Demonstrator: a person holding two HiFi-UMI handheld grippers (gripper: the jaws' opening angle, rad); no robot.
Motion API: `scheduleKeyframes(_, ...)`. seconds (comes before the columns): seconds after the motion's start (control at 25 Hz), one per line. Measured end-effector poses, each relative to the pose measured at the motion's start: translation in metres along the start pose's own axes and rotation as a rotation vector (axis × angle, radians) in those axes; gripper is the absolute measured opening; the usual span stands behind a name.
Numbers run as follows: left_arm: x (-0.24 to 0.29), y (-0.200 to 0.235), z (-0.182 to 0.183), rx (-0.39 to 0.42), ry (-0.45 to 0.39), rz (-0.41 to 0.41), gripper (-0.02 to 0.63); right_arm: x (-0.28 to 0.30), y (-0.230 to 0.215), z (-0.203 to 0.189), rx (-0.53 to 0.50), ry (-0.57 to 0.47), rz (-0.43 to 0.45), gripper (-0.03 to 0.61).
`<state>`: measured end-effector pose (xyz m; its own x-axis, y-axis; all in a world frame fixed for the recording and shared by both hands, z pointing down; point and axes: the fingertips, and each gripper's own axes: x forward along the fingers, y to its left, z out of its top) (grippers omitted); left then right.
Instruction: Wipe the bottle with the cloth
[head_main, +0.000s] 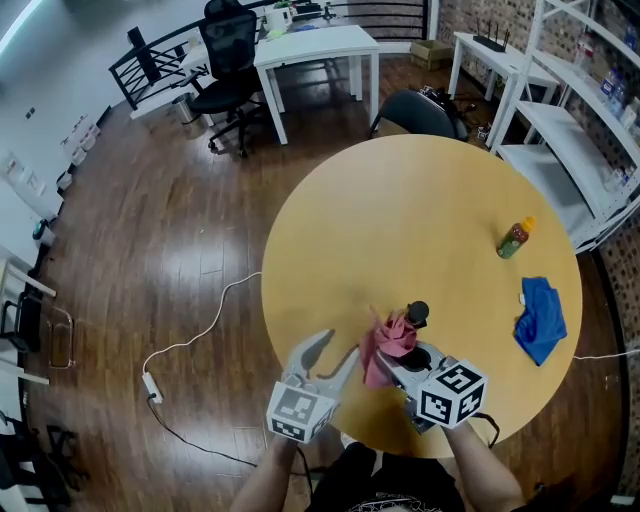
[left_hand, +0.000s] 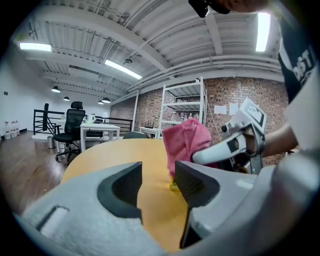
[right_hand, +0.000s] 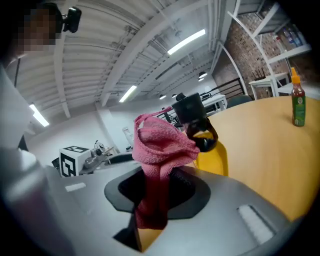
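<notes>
Currently: R gripper (right_hand: 156, 192) clenched on pink cloth (right_hand: 160, 145), held just beside yellow bottle (right_hand: 212, 157) near bench (head_main: 420, 220) front edge, ready to wipe. L gripper (left_hand: 157, 182) released, empty, close by, prob. to steady.

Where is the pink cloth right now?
In the head view the pink cloth is near the table's close edge, pinched in the right gripper and bunched just left of the black-capped yellow bottle.

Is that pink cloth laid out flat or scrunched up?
Scrunched up: the pink cloth is pinched in the jaws of the right hand-held gripper, bunching above them.
</notes>
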<state>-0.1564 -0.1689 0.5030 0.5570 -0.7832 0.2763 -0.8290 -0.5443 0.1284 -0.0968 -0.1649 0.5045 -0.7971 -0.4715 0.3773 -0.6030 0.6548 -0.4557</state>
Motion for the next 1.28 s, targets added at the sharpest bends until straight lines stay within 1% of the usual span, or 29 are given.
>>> scheduleKeyframes(0.12, -0.005, 0.006, 0.012, -0.011, -0.037, 0.022, 0.206, 0.006, -0.012, -0.016, 0.028, 0.025, -0.025, 0.100)
scheduleKeyframes(0.24, -0.008, 0.004, 0.021, -0.003, -0.052, 0.020, 0.206, 0.009, -0.020, -0.030, 0.091, 0.044, -0.037, 0.100)
scheduleKeyframes(0.4, -0.004, -0.005, 0.026, 0.020, -0.057, -0.001, 0.206, 0.015, -0.033, -0.050, 0.203, 0.076, -0.050, 0.100)
scheduleKeyframes(0.56, 0.001, -0.015, 0.029, 0.040, -0.054, -0.024, 0.206, 0.021, -0.042, -0.066, 0.341, 0.094, -0.067, 0.100)
scheduleKeyframes(0.68, 0.002, -0.022, 0.032, 0.048, -0.057, -0.041, 0.206, 0.024, -0.047, -0.080, 0.434, 0.127, -0.082, 0.100)
scheduleKeyframes(0.84, 0.005, -0.028, 0.034, 0.052, -0.062, -0.065, 0.206, 0.029, -0.048, -0.093, 0.522, 0.164, -0.086, 0.099)
scheduleKeyframes(0.92, 0.008, -0.031, 0.037, 0.058, -0.065, -0.082, 0.206, 0.027, -0.046, -0.092, 0.521, 0.168, -0.084, 0.100)
scheduleKeyframes(1.04, 0.016, -0.039, 0.042, 0.070, -0.064, -0.120, 0.206, 0.006, -0.041, -0.078, 0.438, 0.137, -0.093, 0.100)
scheduleKeyframes(1.12, 0.022, -0.043, 0.041, 0.076, -0.055, -0.153, 0.206, -0.016, -0.033, -0.054, 0.377, 0.067, -0.092, 0.099)
scheduleKeyframes(1.28, 0.035, -0.047, 0.035, 0.062, -0.033, -0.191, 0.207, -0.061, -0.016, 0.013, 0.253, -0.116, -0.097, 0.098)
